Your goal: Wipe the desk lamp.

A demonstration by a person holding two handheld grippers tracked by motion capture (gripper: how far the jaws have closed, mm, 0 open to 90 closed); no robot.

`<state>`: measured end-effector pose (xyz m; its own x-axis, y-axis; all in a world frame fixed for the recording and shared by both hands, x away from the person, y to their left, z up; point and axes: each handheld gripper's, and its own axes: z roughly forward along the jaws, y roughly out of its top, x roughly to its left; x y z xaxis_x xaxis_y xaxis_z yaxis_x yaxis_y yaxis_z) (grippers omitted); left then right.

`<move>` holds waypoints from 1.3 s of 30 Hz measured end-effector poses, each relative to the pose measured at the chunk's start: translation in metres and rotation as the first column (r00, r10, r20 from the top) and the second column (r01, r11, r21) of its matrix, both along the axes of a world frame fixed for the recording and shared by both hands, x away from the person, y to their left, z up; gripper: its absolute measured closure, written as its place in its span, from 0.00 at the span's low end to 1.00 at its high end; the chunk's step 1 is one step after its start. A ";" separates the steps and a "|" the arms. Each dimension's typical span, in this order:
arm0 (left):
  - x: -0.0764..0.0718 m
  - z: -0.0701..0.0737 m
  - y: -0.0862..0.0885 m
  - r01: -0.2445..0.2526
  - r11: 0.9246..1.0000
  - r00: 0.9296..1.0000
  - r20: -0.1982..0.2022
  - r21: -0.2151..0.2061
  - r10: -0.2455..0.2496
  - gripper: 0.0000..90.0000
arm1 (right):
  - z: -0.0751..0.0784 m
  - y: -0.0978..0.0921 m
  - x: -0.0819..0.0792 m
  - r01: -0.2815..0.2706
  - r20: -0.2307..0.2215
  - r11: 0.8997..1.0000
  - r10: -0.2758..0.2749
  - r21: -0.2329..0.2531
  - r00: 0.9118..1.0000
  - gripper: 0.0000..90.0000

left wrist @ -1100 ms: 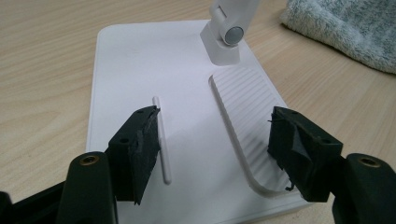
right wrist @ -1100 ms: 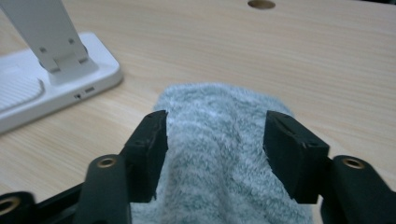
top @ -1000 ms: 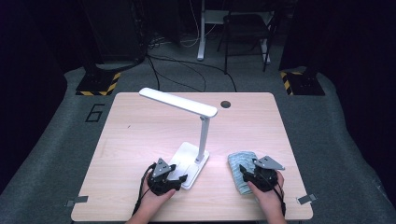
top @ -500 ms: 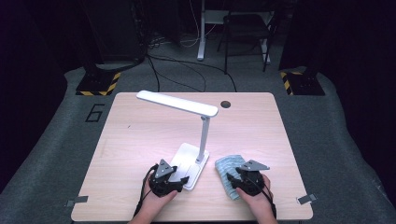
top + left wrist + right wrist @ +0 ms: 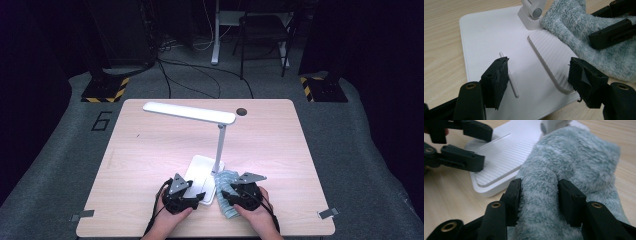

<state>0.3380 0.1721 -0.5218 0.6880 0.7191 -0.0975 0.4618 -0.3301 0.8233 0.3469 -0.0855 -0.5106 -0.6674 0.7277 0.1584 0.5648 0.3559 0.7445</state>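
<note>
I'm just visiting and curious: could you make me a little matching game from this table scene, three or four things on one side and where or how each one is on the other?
Things:
1. left gripper
2. right gripper
3. fluffy cloth
4. lamp base

States:
A. white, flat on the table
B. jaws open above the lamp base
C. blue-grey, lying against the lamp base
D. jaws pinching a fold of cloth

Pairs: 1-B, 2-D, 3-C, 4-A
</note>
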 end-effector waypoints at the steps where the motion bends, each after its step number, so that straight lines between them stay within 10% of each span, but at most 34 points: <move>1: 0.000 -0.001 -0.001 -0.010 1.000 1.000 0.011 -0.007 0.011 0.36 | 0.000 0.004 -0.001 -0.004 -0.008 1.000 0.004 0.002 1.000 0.63; 14: 0.000 -0.002 0.000 -0.002 1.000 1.000 0.011 -0.013 0.002 0.35 | 0.003 0.015 -0.015 -0.084 -0.011 0.996 0.084 0.017 0.996 0.54; 20: 0.000 -0.003 -0.001 -0.007 1.000 1.000 0.024 -0.025 0.008 0.35 | 0.022 -0.003 -0.017 -0.101 0.118 0.994 0.096 0.039 0.988 0.45; 24: 0.000 -0.003 -0.001 -0.007 1.000 1.000 0.023 -0.025 0.008 0.35 | 0.024 -0.016 -0.017 -0.144 0.162 0.990 0.142 -0.002 0.977 0.56; 32: 0.000 -0.003 0.000 -0.002 1.000 1.000 0.022 -0.017 0.003 0.35 | 0.006 -0.004 -0.020 -0.255 0.069 0.962 0.262 -0.095 0.963 0.65; 39: 0.000 -0.003 0.000 -0.005 1.000 1.000 0.023 -0.023 0.005 0.35 | 0.000 0.013 -0.022 -0.254 0.099 0.960 0.266 -0.113 0.959 0.64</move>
<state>0.3381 0.1717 -0.5248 0.6867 0.7202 -0.0987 0.4445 -0.3085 0.8410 0.3253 -0.0729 -0.5108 -0.8449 0.5349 0.0083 0.3582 0.5541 0.7515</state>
